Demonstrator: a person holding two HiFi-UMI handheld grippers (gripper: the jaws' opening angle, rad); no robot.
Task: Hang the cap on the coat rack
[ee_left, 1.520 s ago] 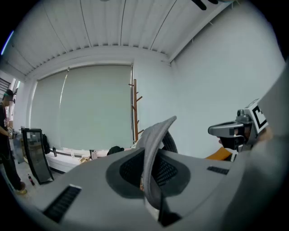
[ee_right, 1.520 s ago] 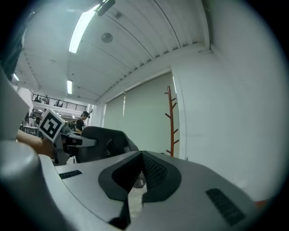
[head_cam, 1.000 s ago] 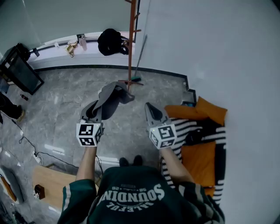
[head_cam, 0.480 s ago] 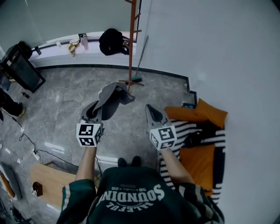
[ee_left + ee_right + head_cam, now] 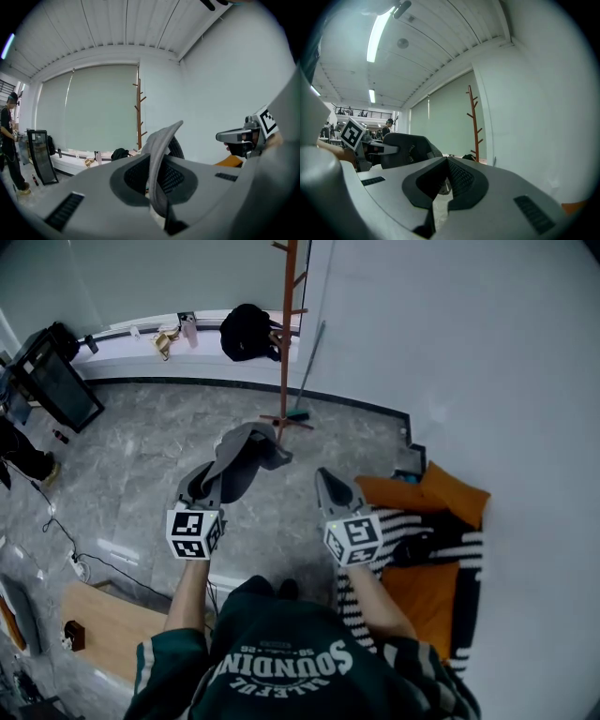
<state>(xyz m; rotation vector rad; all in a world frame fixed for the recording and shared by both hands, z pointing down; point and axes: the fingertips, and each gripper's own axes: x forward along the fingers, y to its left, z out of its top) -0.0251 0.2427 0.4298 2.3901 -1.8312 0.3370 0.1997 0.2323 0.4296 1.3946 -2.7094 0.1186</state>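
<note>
My left gripper (image 5: 208, 479) is shut on the brim of a grey cap (image 5: 242, 454), which hangs out ahead of it above the floor. In the left gripper view the cap (image 5: 161, 154) stands pinched edge-on between the jaws. My right gripper (image 5: 328, 487) is shut and holds nothing; its jaws (image 5: 440, 187) meet with no object between them. The brown wooden coat rack (image 5: 287, 324) stands ahead by the white wall, its base (image 5: 286, 418) on the floor beyond the cap. It also rises in the left gripper view, coat rack (image 5: 139, 112), and in the right gripper view, coat rack (image 5: 475, 119).
A black bag (image 5: 248, 331) and small items lie on the white sill behind the rack. A broom (image 5: 305, 381) leans on the wall. Orange and striped cushions (image 5: 431, 540) lie at right. A black screen (image 5: 52, 381) stands at left, a person (image 5: 9, 136) beside it.
The view has shifted slightly forward; the rack and sill sit a little lower and nearer in the frame. Both grippers keep their hold and relative places.
</note>
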